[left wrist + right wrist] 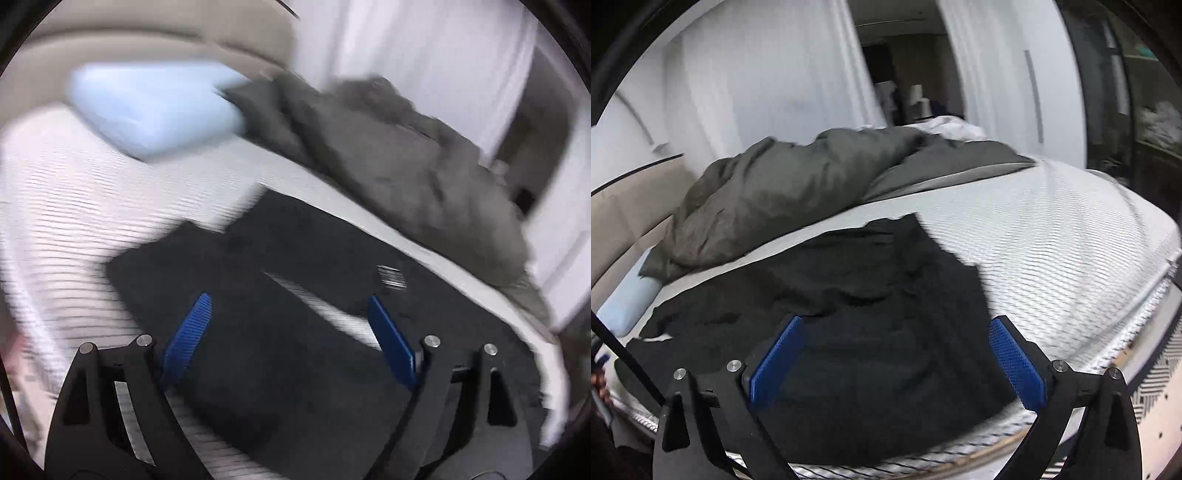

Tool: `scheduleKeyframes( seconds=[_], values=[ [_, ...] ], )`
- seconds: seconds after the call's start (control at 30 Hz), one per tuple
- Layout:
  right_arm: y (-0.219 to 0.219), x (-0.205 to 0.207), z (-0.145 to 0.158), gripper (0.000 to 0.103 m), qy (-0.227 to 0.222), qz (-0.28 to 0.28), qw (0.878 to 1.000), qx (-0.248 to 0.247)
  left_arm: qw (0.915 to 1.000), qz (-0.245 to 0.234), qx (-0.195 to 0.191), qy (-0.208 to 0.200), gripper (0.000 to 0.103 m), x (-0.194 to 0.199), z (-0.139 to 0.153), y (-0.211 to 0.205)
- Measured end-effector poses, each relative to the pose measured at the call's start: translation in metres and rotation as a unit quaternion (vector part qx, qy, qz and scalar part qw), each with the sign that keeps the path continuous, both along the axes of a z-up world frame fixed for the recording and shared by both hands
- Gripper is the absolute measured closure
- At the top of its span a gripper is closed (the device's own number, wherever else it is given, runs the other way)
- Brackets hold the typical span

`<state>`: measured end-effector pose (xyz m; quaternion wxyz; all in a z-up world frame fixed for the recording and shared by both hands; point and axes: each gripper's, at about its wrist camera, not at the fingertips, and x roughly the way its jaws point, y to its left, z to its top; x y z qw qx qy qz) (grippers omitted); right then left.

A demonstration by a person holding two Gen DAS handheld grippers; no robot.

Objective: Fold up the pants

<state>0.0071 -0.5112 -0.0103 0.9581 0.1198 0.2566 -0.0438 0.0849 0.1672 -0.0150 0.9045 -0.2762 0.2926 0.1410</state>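
Black pants [280,332] lie spread flat on the white quilted mattress [74,206]; a small white label [391,277] shows on them. The left wrist view is motion-blurred. My left gripper [288,306] is open, blue pads wide apart, hovering just above the pants and holding nothing. In the right wrist view the same pants [849,302] lie rumpled near the mattress's [1052,240] front edge. My right gripper [895,332] is open and empty above the cloth.
A rumpled grey duvet [783,188] lies behind the pants, also in the left wrist view [406,158]. A light blue pillow [151,107] rests near the beige headboard [147,40]. White curtains [768,74] hang beyond. Patterned floor [1160,373] lies past the bed's corner.
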Motion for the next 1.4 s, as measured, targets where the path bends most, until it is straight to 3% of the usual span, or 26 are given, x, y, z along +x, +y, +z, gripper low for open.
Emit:
scheduleKeyframes(
  seconds=[0.07,0.17,0.27,0.37,0.43,0.47,0.5,0.57,0.67,0.77,0.87,0.93,1.0,1.03,1.1,1.17,1.23,1.27,1.3,1.37,1.4],
  values=[
    [0.011,0.013,0.000,0.001,0.004,0.010,1.000,0.005,0.9952,-0.045,-0.080,0.033,0.019,0.044,-0.013,0.000],
    [0.023,0.029,-0.002,0.001,0.005,0.032,0.999,0.011,0.9818,-0.035,-0.157,0.102,0.025,0.094,-0.047,0.006],
    [0.033,0.038,0.001,0.001,0.005,0.047,0.999,0.000,0.9779,-0.017,-0.178,0.109,0.027,0.116,-0.062,0.015],
    [0.035,0.042,0.003,0.001,0.010,0.051,0.998,-0.024,0.9750,0.016,-0.197,0.101,0.040,0.125,-0.069,0.032],
    [0.033,0.048,0.005,0.001,0.013,0.049,0.998,-0.039,0.9714,0.051,-0.217,0.081,0.057,0.128,-0.073,0.046],
    [0.028,0.044,0.005,0.001,0.016,0.047,0.998,-0.042,0.9723,0.064,-0.209,0.083,0.085,0.131,-0.074,0.051],
    [0.024,0.049,0.005,0.001,0.020,0.043,0.998,-0.045,0.9745,0.069,-0.197,0.082,0.102,0.132,-0.074,0.053],
    [0.016,0.059,0.004,0.001,0.036,0.037,0.997,-0.052,0.9799,0.084,-0.167,0.069,0.103,0.132,-0.073,0.061],
    [0.001,0.081,0.003,0.001,0.060,0.031,0.996,-0.064,0.9832,0.128,-0.119,0.053,0.102,0.127,-0.061,0.076],
    [-0.019,0.108,0.001,0.001,0.087,0.020,0.995,-0.047,0.9780,0.145,-0.124,0.085,0.099,0.130,-0.062,0.085],
    [-0.036,0.136,0.001,0.001,0.102,0.029,0.994,-0.017,0.9766,0.154,-0.121,0.089,0.086,0.121,-0.050,0.085],
    [-0.043,0.161,0.003,0.001,0.107,0.048,0.993,0.006,0.9822,0.139,-0.103,0.073,0.068,0.112,-0.034,0.074],
    [-0.051,0.194,0.001,0.002,0.116,0.056,0.991,0.036,0.9882,0.127,-0.071,0.047,0.034,0.097,-0.018,0.055],
    [-0.053,0.205,0.000,0.002,0.121,0.057,0.990,0.047,0.9912,0.118,-0.049,0.034,0.029,0.092,-0.012,0.044],
    [-0.063,0.244,-0.011,0.016,0.149,0.056,0.984,0.082,0.9959,0.086,-0.012,0.026,0.025,0.092,-0.005,0.023],
    [-0.069,0.274,-0.023,0.019,0.177,0.045,0.979,0.088,0.9979,0.046,0.025,0.037,0.025,0.100,-0.004,0.006],
    [-0.074,0.302,-0.037,0.055,0.208,0.031,0.974,0.082,0.9954,0.040,0.049,0.072,0.025,0.113,-0.015,0.002],
    [-0.074,0.314,-0.043,0.094,0.227,0.040,0.969,0.084,0.9941,0.040,0.046,0.089,0.025,0.116,-0.023,0.003],
    [-0.072,0.325,-0.044,0.097,0.236,0.052,0.967,0.078,0.9932,0.039,0.040,0.103,0.025,0.123,-0.030,0.007],
    [-0.065,0.336,-0.028,0.098,0.206,0.045,0.978,0.012,0.9909,0.050,0.027,0.122,0.025,0.125,-0.042,0.014],
    [-0.068,0.342,-0.022,0.098,0.193,0.033,0.981,0.006,0.9907,0.057,0.019,0.122,0.025,0.124,-0.046,0.017]
  ],
)
